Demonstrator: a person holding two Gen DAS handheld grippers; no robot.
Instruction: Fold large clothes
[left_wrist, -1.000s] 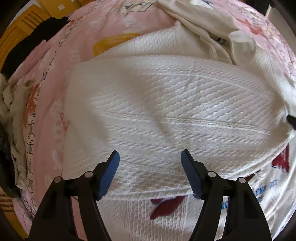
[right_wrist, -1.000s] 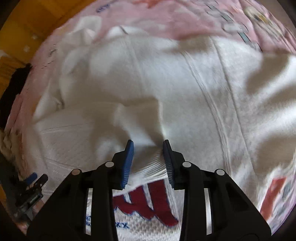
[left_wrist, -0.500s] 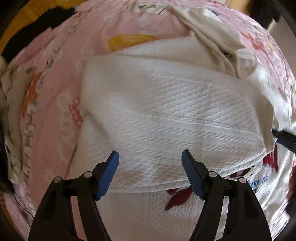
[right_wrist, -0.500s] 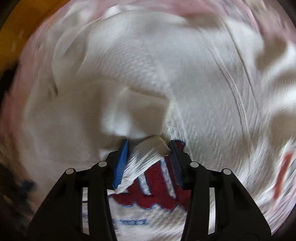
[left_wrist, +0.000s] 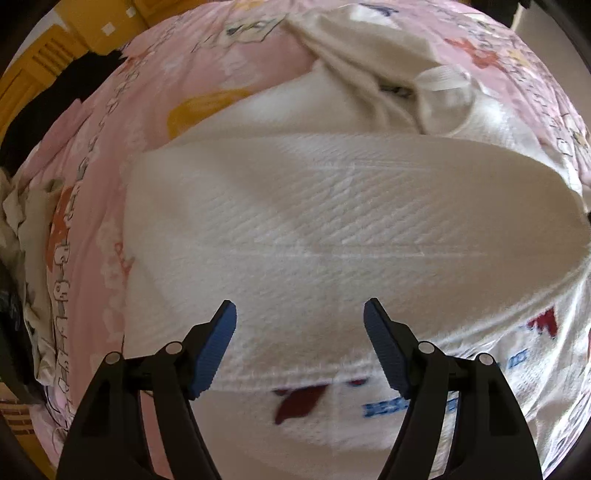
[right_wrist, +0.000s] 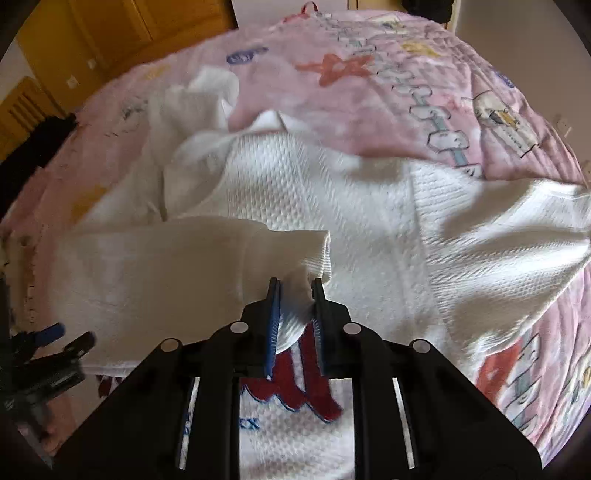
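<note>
Right gripper (right_wrist: 295, 291): jaws closing on a bunched fold of the white textured garment (right_wrist: 332, 206), cloth pinched between the blue pads. A second ago the pads stood apart over flat fabric; the pinched fold is now drawn up off the layer below, and the folded flap stretches away to the left.

Left gripper (left_wrist: 300, 321): jaws wide apart, nothing between them, poised above the same garment (left_wrist: 314, 221); opening and position over the cloth are much as before.

The garment lies spread across a pink printed bedspread (right_wrist: 369, 110), folded over on itself, one sleeve rumpled at the far side. Yellow wooden furniture (right_wrist: 110, 33) stands beyond the bed.

Writing: large dark-red lettering with a blue outline on the garment (right_wrist: 295, 391), partly covered; smaller blue letters below, only "XX" legible. In the left wrist view the blue text is too blurred to read.
</note>
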